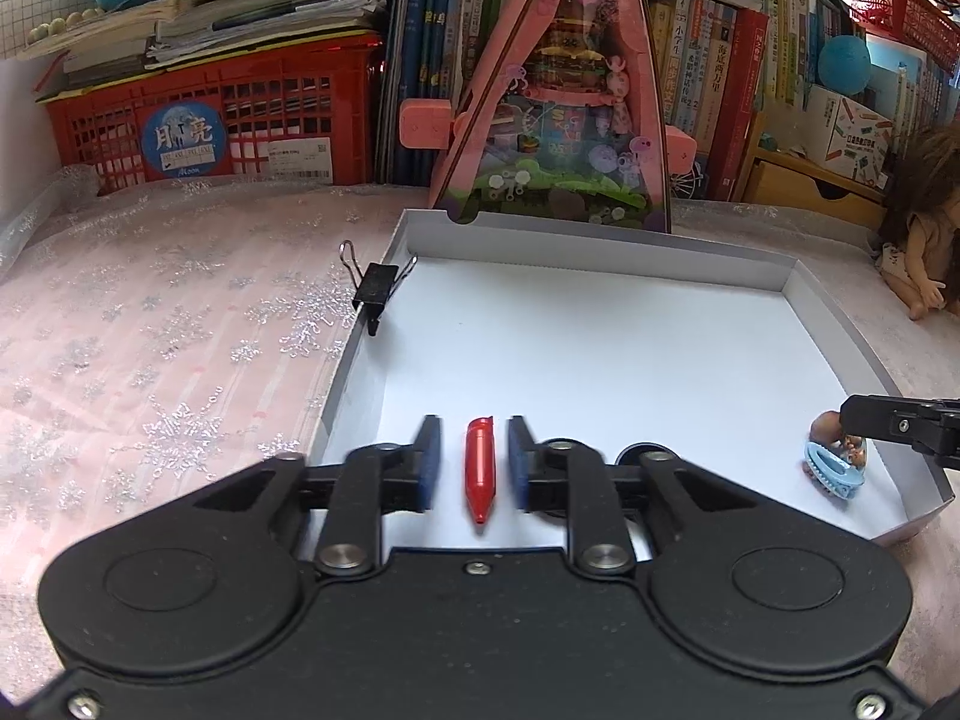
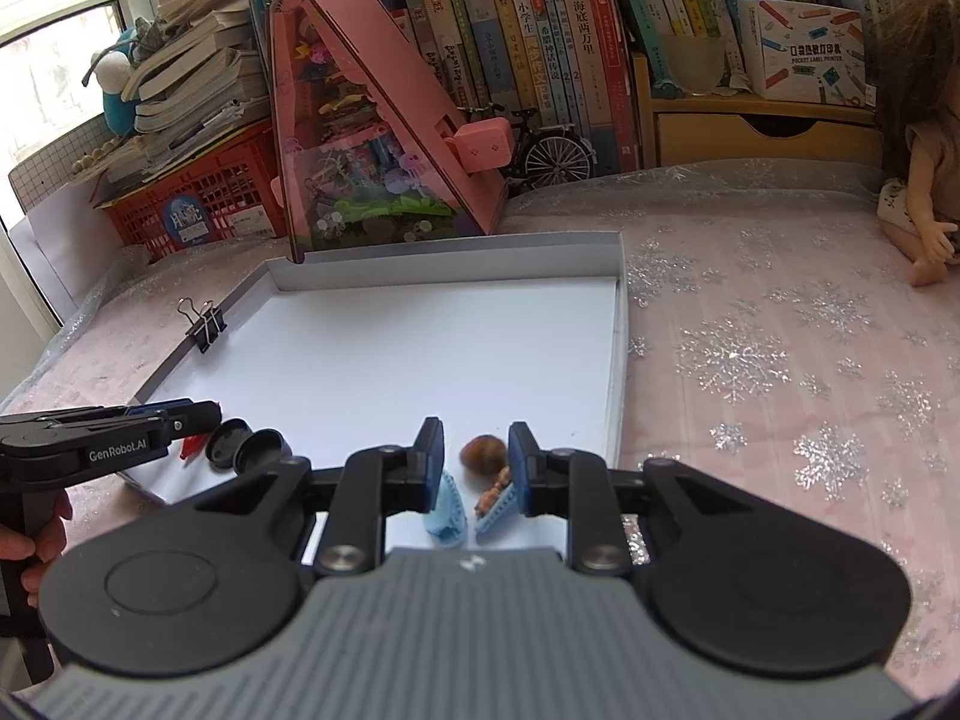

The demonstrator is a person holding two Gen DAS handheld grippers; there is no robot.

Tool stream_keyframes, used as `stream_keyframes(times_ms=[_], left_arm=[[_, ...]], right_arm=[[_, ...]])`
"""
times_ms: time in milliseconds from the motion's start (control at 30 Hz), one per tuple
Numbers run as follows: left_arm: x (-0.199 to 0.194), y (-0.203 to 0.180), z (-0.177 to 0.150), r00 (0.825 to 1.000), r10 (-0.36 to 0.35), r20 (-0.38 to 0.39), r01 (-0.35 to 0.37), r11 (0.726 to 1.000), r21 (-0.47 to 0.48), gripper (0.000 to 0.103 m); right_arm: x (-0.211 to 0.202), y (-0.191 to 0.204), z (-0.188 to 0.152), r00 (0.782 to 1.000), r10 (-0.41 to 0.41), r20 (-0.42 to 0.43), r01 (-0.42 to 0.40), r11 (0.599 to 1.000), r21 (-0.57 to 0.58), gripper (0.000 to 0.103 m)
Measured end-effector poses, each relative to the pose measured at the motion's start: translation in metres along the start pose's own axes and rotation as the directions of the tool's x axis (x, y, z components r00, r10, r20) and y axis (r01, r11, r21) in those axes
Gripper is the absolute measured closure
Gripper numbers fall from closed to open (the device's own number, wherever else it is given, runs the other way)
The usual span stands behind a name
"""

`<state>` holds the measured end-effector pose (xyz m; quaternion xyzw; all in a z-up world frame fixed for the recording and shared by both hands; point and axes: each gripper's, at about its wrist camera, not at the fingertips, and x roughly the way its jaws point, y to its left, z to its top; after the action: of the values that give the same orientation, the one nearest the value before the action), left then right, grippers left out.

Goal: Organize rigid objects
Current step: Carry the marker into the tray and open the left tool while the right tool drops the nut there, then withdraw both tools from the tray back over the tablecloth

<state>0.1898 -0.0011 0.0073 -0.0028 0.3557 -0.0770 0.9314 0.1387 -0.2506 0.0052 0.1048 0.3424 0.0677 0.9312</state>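
We set small things down in the tray (image 1: 600,252)

Left hand-held gripper (image 1: 474,456) stands released around the red pen cap (image 1: 479,468); right hand-held gripper (image 2: 477,459) released around the blue hair clip (image 2: 450,516); next we likely withdraw.

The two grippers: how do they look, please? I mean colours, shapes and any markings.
Both are black, with two round housings and linked arms carrying flat blue pads. The left gripper has a plain black body; seen from the right wrist its side reads "GenRobot.AI" in white. The right gripper has a grey ribbed cover with a small white logo. No cables or sleeves show.
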Motion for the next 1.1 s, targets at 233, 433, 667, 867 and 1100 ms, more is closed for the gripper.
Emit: stream_keyframes(times_ms=[233,433,667,867,1100], left_arm=[[-0.021,-0.007,-0.003,0.999,-0.02,0.043,0.019,0.999,0.037,0.055],[-0.047,-0.018,-0.018,0.995,-0.071,0.071,0.064,0.993,0.099,0.046],[-0.079,-0.028,-0.039,0.986,-0.138,0.097,0.123,0.981,0.149,0.045],[-0.095,-0.029,-0.06,0.98,-0.183,0.075,0.167,0.97,0.178,0.044],[-0.108,-0.022,-0.08,0.979,-0.193,0.058,0.18,0.966,0.184,0.045]], right_arm=[[-0.013,0.004,-0.002,0.999,0.005,0.043,-0.003,0.999,-0.048,0.054],[-0.03,0.016,-0.012,0.996,0.0,0.089,0.013,0.989,-0.144,0.043],[-0.052,0.028,-0.031,0.991,0.017,0.131,0.014,0.971,-0.237,0.037],[-0.075,0.038,-0.053,0.986,0.08,0.146,-0.034,0.954,-0.298,0.034],[-0.095,0.044,-0.081,0.981,0.139,0.133,-0.085,0.935,-0.345,0.032]])
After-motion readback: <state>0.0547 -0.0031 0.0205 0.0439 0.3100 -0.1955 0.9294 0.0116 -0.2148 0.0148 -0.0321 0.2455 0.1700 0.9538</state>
